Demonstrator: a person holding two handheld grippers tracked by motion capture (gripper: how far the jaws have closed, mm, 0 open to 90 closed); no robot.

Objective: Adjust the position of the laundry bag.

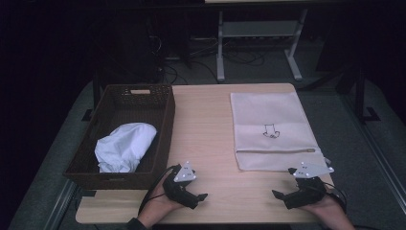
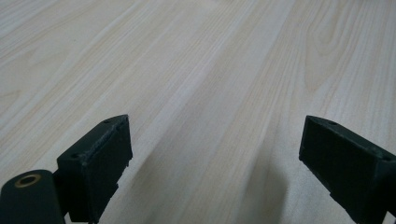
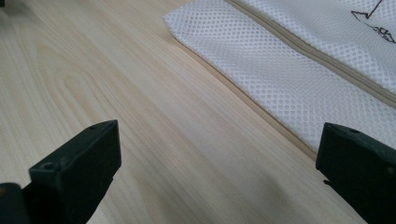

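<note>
On the light wooden table [image 1: 210, 129], both grippers rest near the front edge, each held in one of the person's hands. The left gripper [image 1: 203, 197] sits just in front of the brown wicker basket [image 1: 165, 124], which stands at the table's left side and holds a crumpled white cloth [image 1: 123, 146]. The left gripper view shows its two black jaws spread wide apart over bare wood, with nothing between them. The right gripper [image 1: 276, 194] lies at the table's front right, its jaws pointing toward the middle of the table. Its own view likewise shows the jaws set wide open and empty above the wood. Just behind it lies a white mesh bag [image 1: 273, 129], flat on the right half of the table, with a small dark drawing on it and a zipper running across near its front edge. In the right gripper view the corner of the bag [image 3: 289, 65] lies near the right-hand jaw; whether they touch cannot be told. The two grippers are well apart from each other.
</note>
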